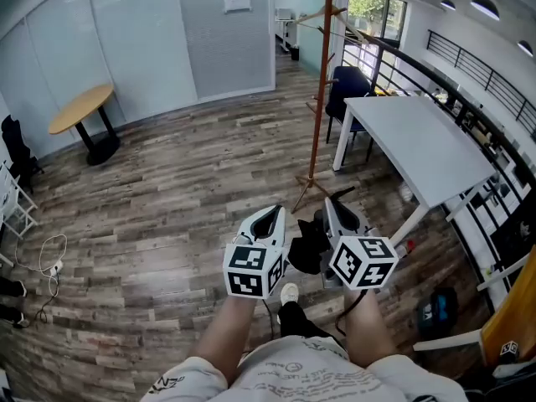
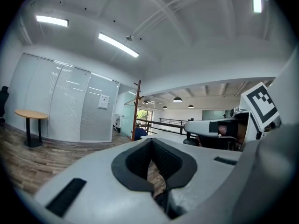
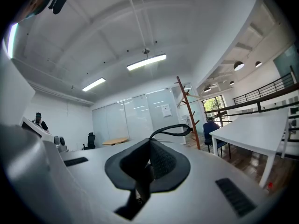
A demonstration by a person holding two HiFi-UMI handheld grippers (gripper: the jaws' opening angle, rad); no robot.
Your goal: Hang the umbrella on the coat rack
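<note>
Head view: both grippers are held side by side low in the centre of the frame, marker cubes toward the camera. Left gripper (image 1: pixel 270 216): jaws together in its own view, a sliver of wood floor (image 1: pixel 184 199) showing through the notch in the pads, nothing seen pinched. Right gripper (image 1: pixel 333 208): jaws together, clamped on a thin black strap loop (image 3: pixel 175 129) that arcs up and out past the tips toward the right of its view. Umbrella (image 1: pixel 308 245): black, folded, a dark bundle between and just below the two grippers, above the floor. Coat rack (image 1: pixel 318 99): brown pole with angled pegs and splayed feet, standing upper centre of the head view, apart from both grippers and beyond them. White surface (image 1: pixel 427 141) to the right of the rack, a blue chair (image 1: pixel 347 82) behind it. Round wooden table (image 1: pixel 79 107) at upper left, near the glass partition. Person's shoe (image 1: pixel 289 292) below the umbrella.
</note>
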